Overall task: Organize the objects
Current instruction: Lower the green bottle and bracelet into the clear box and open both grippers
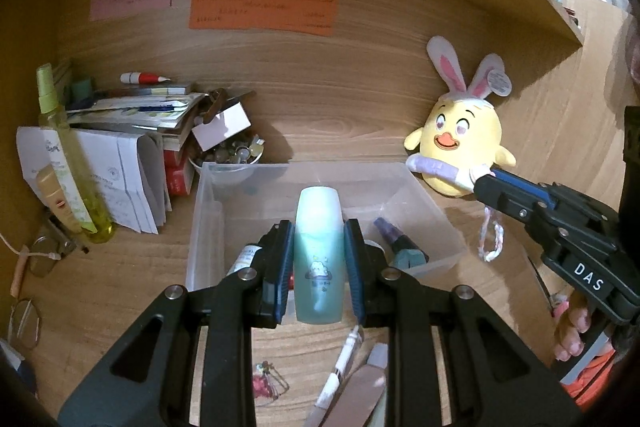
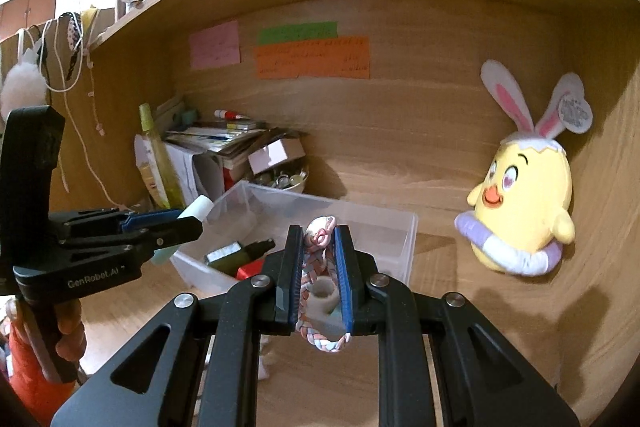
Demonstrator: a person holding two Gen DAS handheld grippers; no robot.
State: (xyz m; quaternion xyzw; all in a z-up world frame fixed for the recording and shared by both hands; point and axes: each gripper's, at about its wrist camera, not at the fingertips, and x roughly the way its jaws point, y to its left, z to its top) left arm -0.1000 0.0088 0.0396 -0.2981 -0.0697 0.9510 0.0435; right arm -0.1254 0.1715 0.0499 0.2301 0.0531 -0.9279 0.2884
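Observation:
My left gripper is shut on a pale teal bottle with a white cap and holds it over the clear plastic bin. The bin holds several small bottles. My right gripper is shut on a braided pastel cord charm; its loop hangs below the fingers. In the left wrist view the right gripper is to the right of the bin, in front of the yellow chick plush. In the right wrist view the left gripper holds the bottle at the bin's left side.
A stack of books and papers, a green spray bottle and a bowl of trinkets stand at the back left. Sticky notes hang on the back panel. A pen, a nail file and glasses lie on the desk.

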